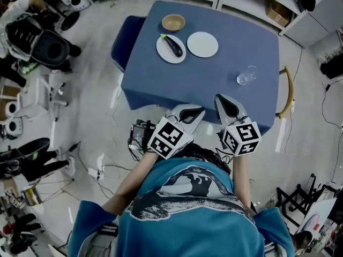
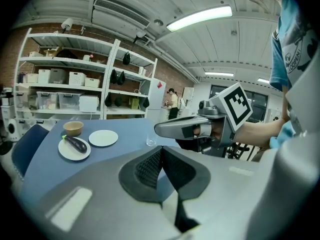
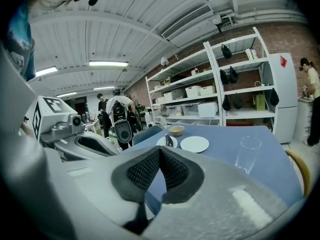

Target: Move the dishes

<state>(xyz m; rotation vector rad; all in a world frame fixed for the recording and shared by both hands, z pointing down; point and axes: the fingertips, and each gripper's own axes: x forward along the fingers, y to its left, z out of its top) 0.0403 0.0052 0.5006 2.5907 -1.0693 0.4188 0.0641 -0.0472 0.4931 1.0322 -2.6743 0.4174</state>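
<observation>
left gripper [image 1: 195, 112], right gripper [image 1: 223, 103] alongside, both jaws pressed together, empty

blue table [image 1: 203, 84] | bowl [image 1: 173, 22] | loaded plate [image 1: 166, 55] | bare plate [image 1: 202, 44] | glass [image 1: 246, 75]

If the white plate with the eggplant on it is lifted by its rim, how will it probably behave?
The plate looks stiff and glazed, with a thin, shallow rim, so it is probably slippery to pinch and could break if dropped. The eggplant lies loose on it and is rounded and glossy, so it would likely roll or slide off if the plate tilts.
</observation>
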